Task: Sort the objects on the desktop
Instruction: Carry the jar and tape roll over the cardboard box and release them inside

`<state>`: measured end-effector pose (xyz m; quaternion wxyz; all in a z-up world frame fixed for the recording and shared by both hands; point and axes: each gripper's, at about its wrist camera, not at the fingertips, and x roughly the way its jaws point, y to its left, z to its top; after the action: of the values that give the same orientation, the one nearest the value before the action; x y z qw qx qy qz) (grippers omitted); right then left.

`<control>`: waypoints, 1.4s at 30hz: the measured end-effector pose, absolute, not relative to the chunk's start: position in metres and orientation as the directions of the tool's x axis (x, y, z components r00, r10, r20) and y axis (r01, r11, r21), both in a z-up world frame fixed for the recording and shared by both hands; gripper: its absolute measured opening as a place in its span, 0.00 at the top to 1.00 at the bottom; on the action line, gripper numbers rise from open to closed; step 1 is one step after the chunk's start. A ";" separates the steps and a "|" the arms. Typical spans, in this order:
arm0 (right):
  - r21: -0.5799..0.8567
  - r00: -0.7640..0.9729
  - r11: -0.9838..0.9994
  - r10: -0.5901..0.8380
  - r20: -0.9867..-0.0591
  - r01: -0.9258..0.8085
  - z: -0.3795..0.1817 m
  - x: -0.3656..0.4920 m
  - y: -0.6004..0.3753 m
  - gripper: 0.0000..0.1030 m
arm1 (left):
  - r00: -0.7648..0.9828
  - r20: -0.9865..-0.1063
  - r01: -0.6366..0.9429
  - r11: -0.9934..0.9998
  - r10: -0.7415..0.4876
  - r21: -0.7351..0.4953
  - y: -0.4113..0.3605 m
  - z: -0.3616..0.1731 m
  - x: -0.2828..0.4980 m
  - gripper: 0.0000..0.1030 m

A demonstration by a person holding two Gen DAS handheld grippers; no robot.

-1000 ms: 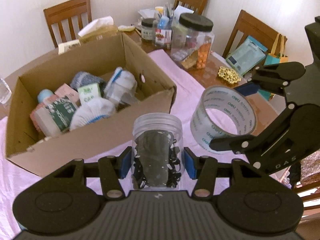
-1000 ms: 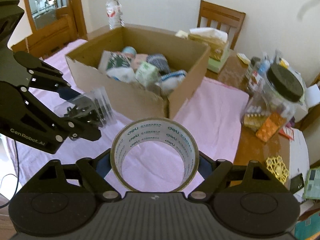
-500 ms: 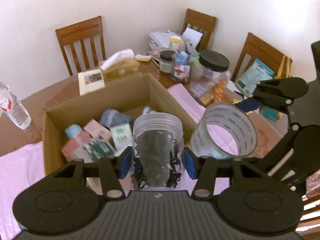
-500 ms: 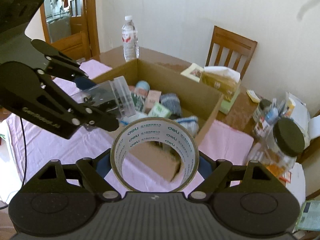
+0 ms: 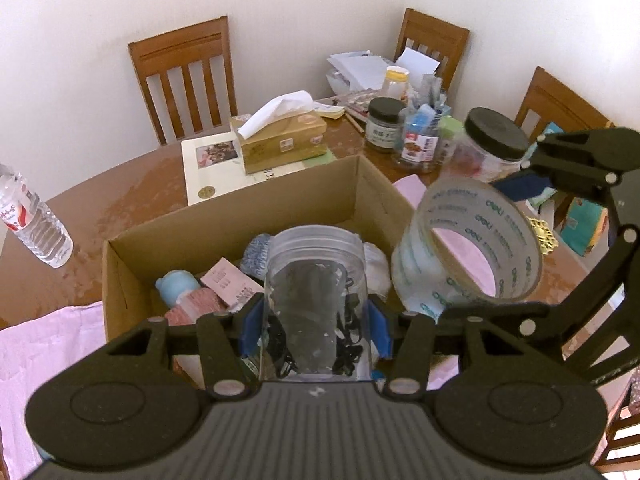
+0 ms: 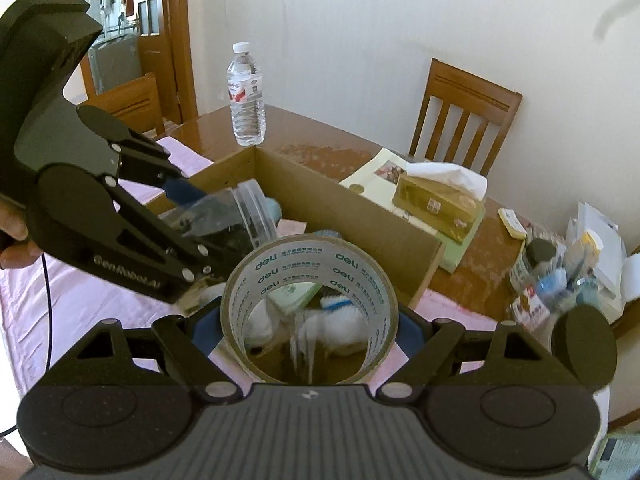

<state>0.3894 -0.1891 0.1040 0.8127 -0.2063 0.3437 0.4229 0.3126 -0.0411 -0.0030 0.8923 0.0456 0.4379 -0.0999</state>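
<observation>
Jar (image 5: pixel 316 300) and tape (image 5: pixel 468 248) are both off the table, each clamped in one of your grippers above the box (image 5: pixel 240 216). Your left gripper (image 5: pixel 314 330) has its blue pads pressed on the jar's clear sides; the jar holds dark small items and hangs over the near half of the box. Your right gripper (image 6: pixel 310 328) has its jaws spread fairly wide around the tape roll, pads on its outer faces, the roll standing on edge with its hole facing the camera. From the right wrist view the tape (image 6: pixel 310 312) sits over the box's near edge, and the left gripper (image 6: pixel 208 220) with the jar (image 6: pixel 236 220) is just beside it, further over the box (image 6: pixel 360 216).

Inside the box you can see a blue item, a pink packet (image 5: pixel 232 284) and white bundles. Behind the box lie a tissue box (image 5: pixel 280 140) and a card. A water bottle (image 6: pixel 246 96) stands beyond the box's far corner. A black-lidded jar (image 5: pixel 492 144) and smaller containers crowd the table to the right of the box.
</observation>
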 end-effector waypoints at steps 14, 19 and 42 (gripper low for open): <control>-0.008 0.358 0.549 0.533 -0.767 -0.836 0.078 0.444 -0.149 0.15 | 0.557 -0.824 0.175 0.985 -0.103 -0.005 -0.017 -0.026 0.365 0.49; -0.001 0.356 0.565 0.519 -0.777 -0.825 0.069 0.458 -0.142 0.14 | 0.568 -0.819 0.159 0.987 -0.081 0.013 -0.011 -0.029 0.377 0.44; -0.027 0.426 0.679 0.428 -0.797 -0.733 0.086 0.452 -0.145 0.00 | 0.674 -0.738 0.106 0.987 0.018 0.121 -0.005 0.005 0.341 0.08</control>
<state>0.4520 -0.1451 0.0858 0.8229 -0.1894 0.4031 0.3528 0.3408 -0.0051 0.0046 0.9118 0.0768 0.4028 -0.0241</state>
